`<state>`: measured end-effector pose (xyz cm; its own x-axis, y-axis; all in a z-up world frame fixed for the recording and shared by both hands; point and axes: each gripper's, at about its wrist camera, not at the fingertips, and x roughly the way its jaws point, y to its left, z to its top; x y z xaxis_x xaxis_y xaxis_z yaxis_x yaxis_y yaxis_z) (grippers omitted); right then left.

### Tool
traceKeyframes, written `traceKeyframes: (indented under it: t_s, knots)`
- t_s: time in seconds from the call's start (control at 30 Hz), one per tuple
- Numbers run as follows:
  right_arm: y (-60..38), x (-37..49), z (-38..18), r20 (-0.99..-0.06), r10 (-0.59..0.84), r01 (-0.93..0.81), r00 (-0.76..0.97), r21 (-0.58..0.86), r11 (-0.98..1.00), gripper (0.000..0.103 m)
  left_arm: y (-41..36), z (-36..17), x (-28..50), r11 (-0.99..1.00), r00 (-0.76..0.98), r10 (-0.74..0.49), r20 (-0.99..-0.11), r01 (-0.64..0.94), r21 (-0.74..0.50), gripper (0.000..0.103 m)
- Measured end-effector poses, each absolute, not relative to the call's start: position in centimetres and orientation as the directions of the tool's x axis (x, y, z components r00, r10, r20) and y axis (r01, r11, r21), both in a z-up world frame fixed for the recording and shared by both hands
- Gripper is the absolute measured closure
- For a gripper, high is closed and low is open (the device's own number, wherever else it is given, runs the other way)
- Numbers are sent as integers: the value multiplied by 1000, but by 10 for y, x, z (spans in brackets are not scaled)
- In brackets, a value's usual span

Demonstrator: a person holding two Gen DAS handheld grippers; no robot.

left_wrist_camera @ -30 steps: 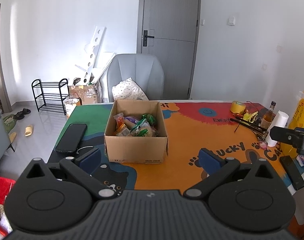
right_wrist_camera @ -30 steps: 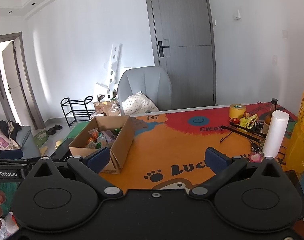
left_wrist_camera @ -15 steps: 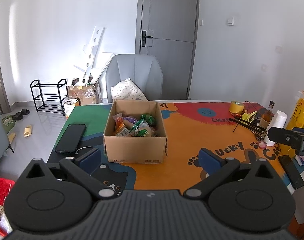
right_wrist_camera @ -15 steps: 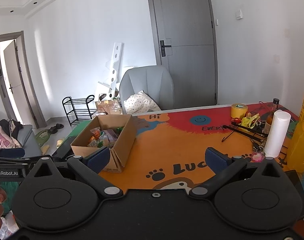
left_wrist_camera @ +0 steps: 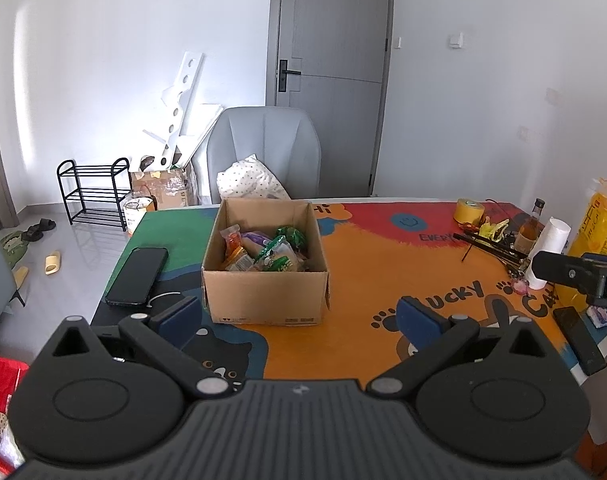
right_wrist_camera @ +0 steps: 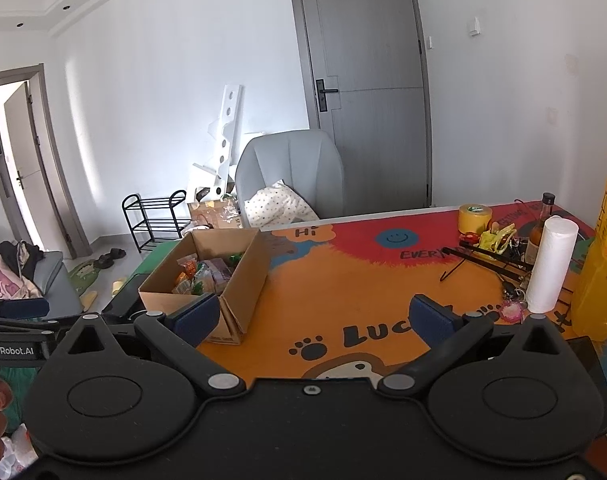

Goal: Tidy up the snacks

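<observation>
An open cardboard box point(left_wrist_camera: 263, 296) point(right_wrist_camera: 239, 280) stands on the colourful table mat, holding several snack packets point(left_wrist_camera: 269, 250) point(right_wrist_camera: 201, 274) in green, orange and purple wrappers. My left gripper point(left_wrist_camera: 299, 318) hovers open above the near table edge, just short of the box, with nothing between its blue pads. My right gripper point(right_wrist_camera: 313, 318) is open and empty too, held to the right of the box over the orange part of the mat point(right_wrist_camera: 343, 280). Part of the right gripper shows at the right edge of the left wrist view.
A black phone point(left_wrist_camera: 137, 276) lies left of the box. At the table's right stand a paper roll point(right_wrist_camera: 549, 266), a yellow jug point(right_wrist_camera: 601, 276), a dark bottle point(right_wrist_camera: 541, 228), yellow tape point(right_wrist_camera: 474, 218) and black hangers point(right_wrist_camera: 483, 258). A grey chair point(left_wrist_camera: 263, 152) stands behind the table.
Both views have shifted only slightly; the box and snacks lie where they were. Both grippers stay open and empty.
</observation>
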<state>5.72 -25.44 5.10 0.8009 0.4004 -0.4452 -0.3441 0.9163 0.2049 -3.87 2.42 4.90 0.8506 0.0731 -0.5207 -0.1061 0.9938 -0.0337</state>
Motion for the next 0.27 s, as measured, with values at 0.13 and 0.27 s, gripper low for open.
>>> traceKeyframes:
  t_s: [0.13,0.27]
  knots:
    - [-254,57,51,-445,403,-348,800,203,915,0,25,49,-39,994,852,65,-520,-102,-42,0]
    - [-255,58,51,-447,403,-347,799,206,915,0,25,48,-38,994,851,65,-520,-101,-42,0]
